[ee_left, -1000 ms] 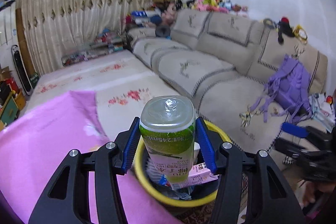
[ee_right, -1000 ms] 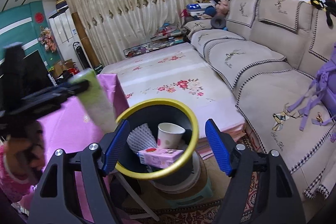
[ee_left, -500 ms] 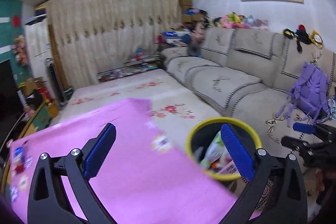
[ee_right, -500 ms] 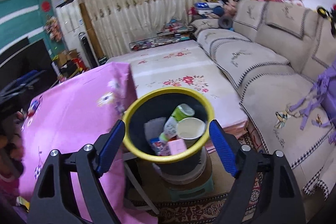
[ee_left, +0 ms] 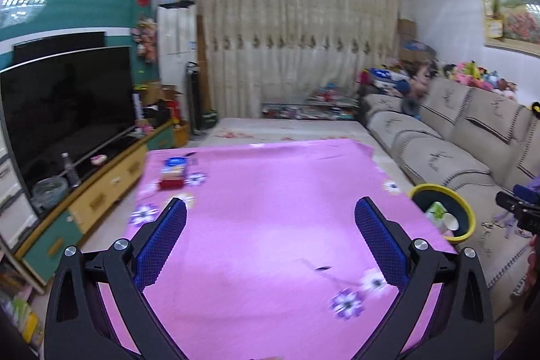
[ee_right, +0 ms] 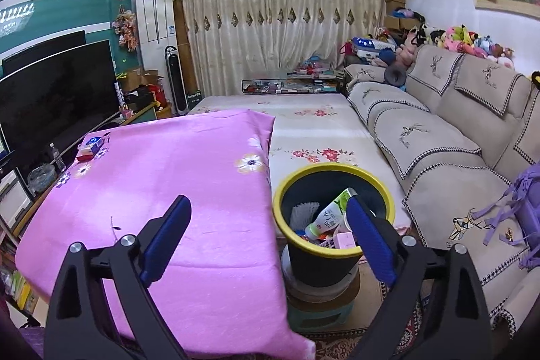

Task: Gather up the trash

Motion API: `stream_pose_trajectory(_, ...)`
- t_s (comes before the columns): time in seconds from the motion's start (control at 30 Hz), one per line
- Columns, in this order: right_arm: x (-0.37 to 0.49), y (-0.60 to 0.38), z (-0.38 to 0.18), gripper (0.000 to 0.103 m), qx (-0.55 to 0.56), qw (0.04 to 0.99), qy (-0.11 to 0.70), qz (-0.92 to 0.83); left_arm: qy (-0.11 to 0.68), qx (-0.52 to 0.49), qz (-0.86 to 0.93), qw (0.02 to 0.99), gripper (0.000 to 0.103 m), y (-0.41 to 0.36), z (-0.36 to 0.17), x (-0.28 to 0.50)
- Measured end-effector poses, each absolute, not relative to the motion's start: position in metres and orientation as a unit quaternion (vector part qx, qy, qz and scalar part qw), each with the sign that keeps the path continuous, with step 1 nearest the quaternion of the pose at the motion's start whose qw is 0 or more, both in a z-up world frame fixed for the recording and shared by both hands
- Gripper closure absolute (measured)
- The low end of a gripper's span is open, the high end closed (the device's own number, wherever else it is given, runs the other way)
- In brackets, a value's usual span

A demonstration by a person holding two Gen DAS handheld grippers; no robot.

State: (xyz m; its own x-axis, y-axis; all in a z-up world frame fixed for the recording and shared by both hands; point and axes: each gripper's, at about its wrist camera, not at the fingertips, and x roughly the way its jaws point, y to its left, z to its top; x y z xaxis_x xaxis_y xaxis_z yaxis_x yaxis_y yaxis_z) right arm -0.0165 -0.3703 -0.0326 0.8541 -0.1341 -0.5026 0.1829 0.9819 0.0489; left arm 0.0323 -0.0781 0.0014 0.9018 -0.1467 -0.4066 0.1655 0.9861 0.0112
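A black bin with a yellow rim (ee_right: 384, 193) stands beside the pink-clothed table (ee_right: 162, 177). Inside lie a green-and-white bottle (ee_right: 332, 213), a pink carton (ee_right: 344, 240) and other scraps. The bin also shows at the right of the left wrist view (ee_left: 467, 215). My right gripper (ee_right: 266, 235) is open and empty, hovering near the bin's left rim. My left gripper (ee_left: 270, 242) is open and empty above the table. A red-and-blue box (ee_left: 173, 172) lies at the table's far left corner; it also shows in the right wrist view (ee_right: 90, 148).
A beige sofa (ee_right: 438, 130) runs along the right with a purple backpack (ee_right: 526, 201). A TV (ee_left: 64, 103) on a low cabinet stands to the left. A floral mat (ee_right: 303, 130) lies beyond the table. The bin rests on a small stool (ee_right: 320, 302).
My left gripper opened and dropped the green bottle into the bin, then swung left over the table. My right gripper drew back and left from the bin.
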Motion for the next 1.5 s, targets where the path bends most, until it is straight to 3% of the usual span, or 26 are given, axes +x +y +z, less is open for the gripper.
stream_pose_trajectory(0.33,-0.037,-0.356,-0.024,0.012,0.037,0.964,0.240,-0.104,0.200,0.004,-0.071,0.977,0.005,-0.031,-0.003,0.002)
stream_pose_trajectory(1.5,-0.032,-0.359,-0.022,0.012,0.043,0.964,0.243,-0.102,0.208,0.002,-0.058,0.976,0.005,-0.060,0.002,0.020)
